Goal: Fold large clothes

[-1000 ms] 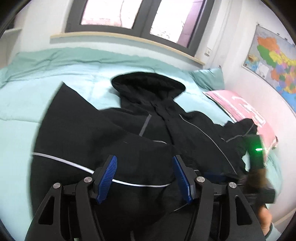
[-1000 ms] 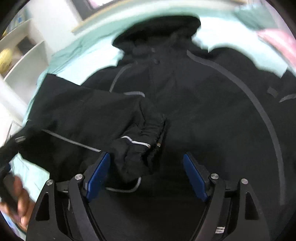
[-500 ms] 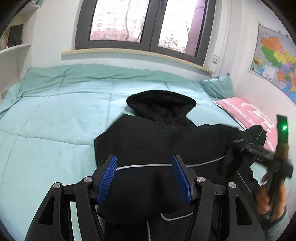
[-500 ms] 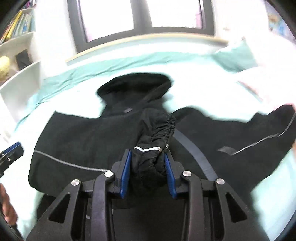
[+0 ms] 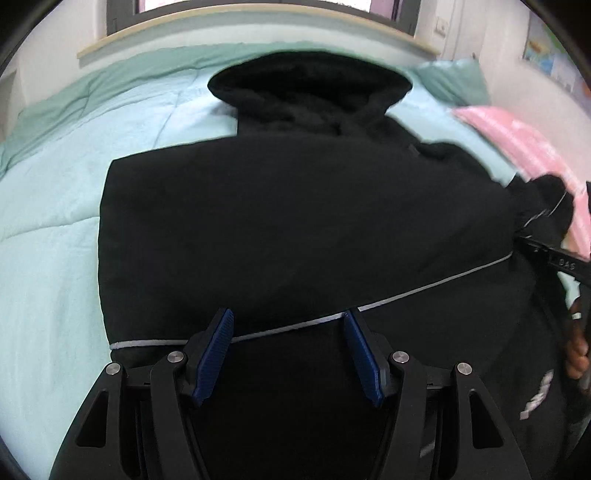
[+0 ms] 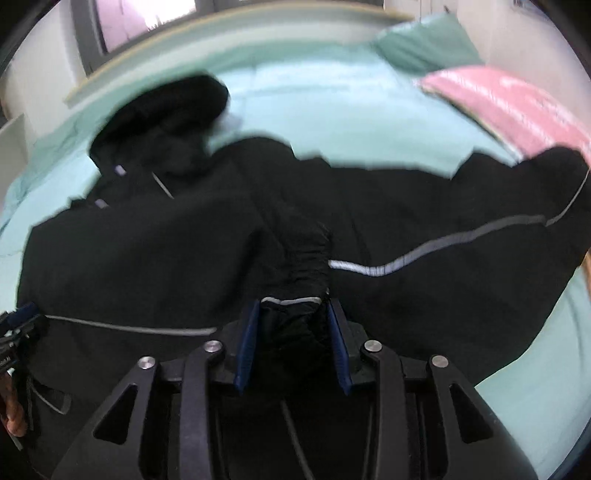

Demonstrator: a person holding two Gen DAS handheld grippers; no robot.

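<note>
**One black jacket, two grippers over the bed**

Left wrist view: the black hooded jacket (image 5: 295, 206) lies spread on the mint-green quilt (image 5: 48, 206), hood toward the window sill (image 5: 258, 26), a pink pillow (image 5: 524, 144) beside it. The left gripper (image 5: 290, 350) hovers above the jacket's grey stripe, fingers spread wide, holding nothing.

Right wrist view: blurred. The right gripper (image 6: 293, 339) has its blue pads (image 6: 245, 343) pressed in on the gathered cuff (image 6: 291, 314) of a sleeve, which lies across the jacket's body.
</note>
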